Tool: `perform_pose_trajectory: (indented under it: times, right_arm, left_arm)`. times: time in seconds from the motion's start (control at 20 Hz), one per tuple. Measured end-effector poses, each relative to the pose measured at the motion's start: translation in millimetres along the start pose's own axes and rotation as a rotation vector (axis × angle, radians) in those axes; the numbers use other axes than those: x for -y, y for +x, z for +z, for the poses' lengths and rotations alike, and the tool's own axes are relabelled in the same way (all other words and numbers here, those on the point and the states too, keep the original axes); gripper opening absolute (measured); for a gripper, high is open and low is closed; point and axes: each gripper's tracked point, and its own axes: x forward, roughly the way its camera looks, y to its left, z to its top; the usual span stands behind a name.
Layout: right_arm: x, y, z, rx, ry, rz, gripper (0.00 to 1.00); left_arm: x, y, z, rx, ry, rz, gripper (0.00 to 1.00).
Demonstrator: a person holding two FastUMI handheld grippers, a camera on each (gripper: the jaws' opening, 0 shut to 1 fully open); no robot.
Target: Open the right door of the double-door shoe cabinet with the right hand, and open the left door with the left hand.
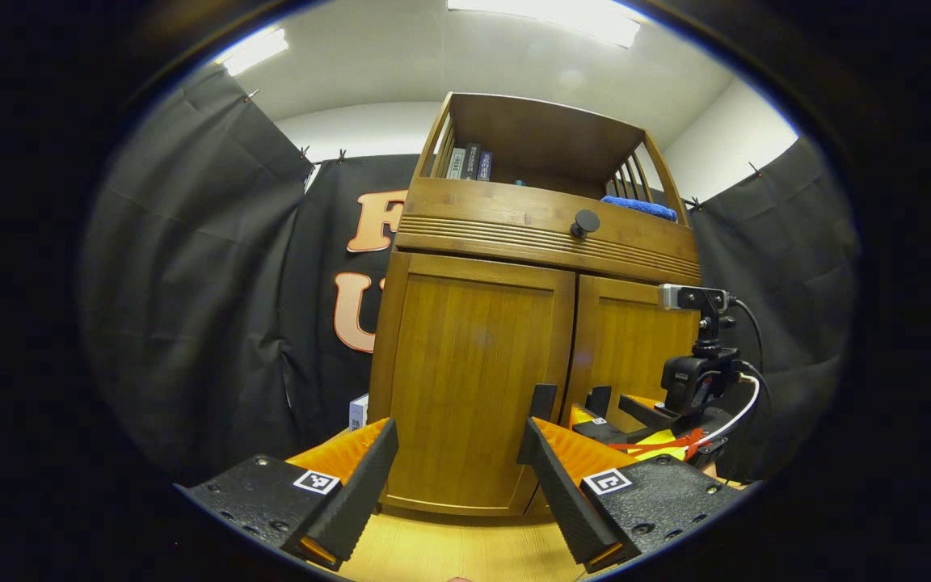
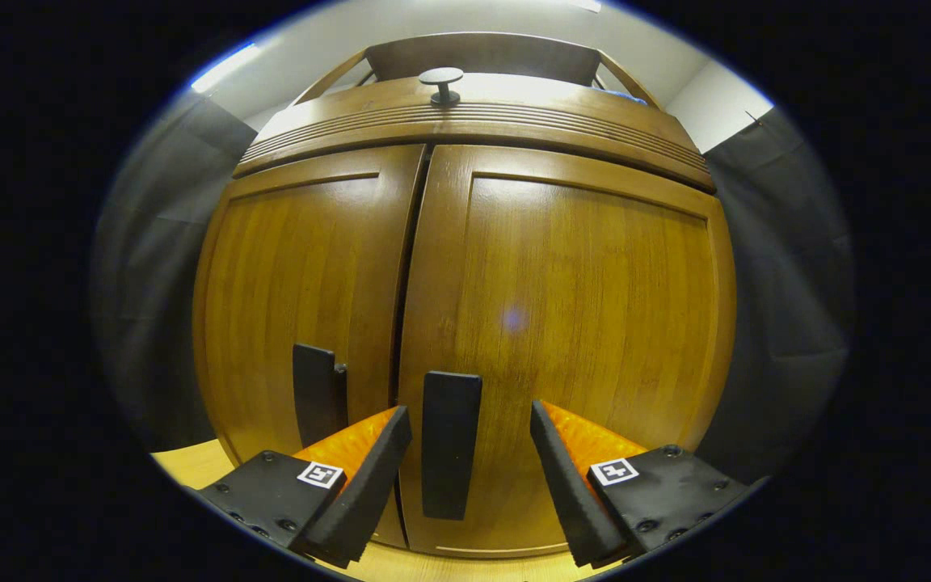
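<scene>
With both doors shut, the right gripper (image 2: 469, 453) has its jaws spread around the right door's handle (image 2: 450, 443), an upright black bar, while the left gripper (image 1: 457, 477), jaws spread too, hangs farther back from the left door's handle (image 1: 543, 402).

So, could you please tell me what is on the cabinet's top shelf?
On the top shelf stand a few books at the left, and a blue cloth lies at the right; the drawer front hides the middle.

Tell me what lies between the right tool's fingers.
In the right gripper view, the right door's black handle stands in the gap of the open right tool, on the closed right door; neither finger touches it.
</scene>
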Motion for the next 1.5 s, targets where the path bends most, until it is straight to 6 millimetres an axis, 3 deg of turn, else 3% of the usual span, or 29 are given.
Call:
perform_pose_trajectory:
  times: [0.15,0.25,0.45,0.5,0.55,0.6,0.75,0.85,0.95,1.2,1.25,1.3,1.35,1.5]
  right_arm:
    - [-1,7,-11,-0.040,0.037,0.008,0.93]
    - [-1,7,-10,-0.029,0.035,0.006,0.83]
    - [-8,8,-10,-0.044,0.017,0.016,0.75]
    - [-10,6,-10,-0.048,0.027,0.029,0.78]
    - [-11,7,-13,-0.060,0.033,0.042,0.72]
    - [-14,8,-15,-0.066,0.044,0.058,0.60]
    - [-16,8,-18,-0.088,0.094,0.081,0.42]
    - [-17,8,-18,-0.096,0.105,0.090,0.38]
    - [-15,3,-18,-0.102,0.099,0.090,0.43]
    - [-13,-19,-19,-0.122,0.098,0.138,0.42]
    - [-13,-27,-20,-0.128,0.096,0.147,0.42]
    - [-11,-35,-20,-0.132,0.091,0.154,0.34]
    - [-10,-43,-22,-0.136,0.086,0.160,0.42]
    - [-2,-68,-22,-0.138,0.086,0.168,0.40]
  left_arm:
    - [-4,0,2,0.006,-0.008,0.009,0.91]
    - [-6,1,1,0.003,-0.003,0.012,0.91]
    - [-7,3,0,0.004,-0.010,0.007,0.92]
    - [-7,4,0,0.006,-0.011,0.003,0.94]
    - [-6,6,1,0.009,-0.009,-0.002,0.94]
    - [-5,7,1,0.012,-0.007,-0.007,0.94]
    - [-5,10,0,0.004,-0.005,-0.013,0.92]
    - [-6,9,3,0.014,-0.008,-0.011,0.92]
    - [-7,10,5,0.015,-0.004,-0.011,0.91]
    - [-8,10,0,0.003,0.005,0.000,0.95]
    - [-9,10,0,0.004,0.003,0.006,0.91]
    - [-10,11,0,0.003,0.002,0.013,0.91]
    - [-10,11,0,-0.005,0.004,0.016,0.91]
    - [-13,16,-4,-0.012,0.015,0.015,0.91]
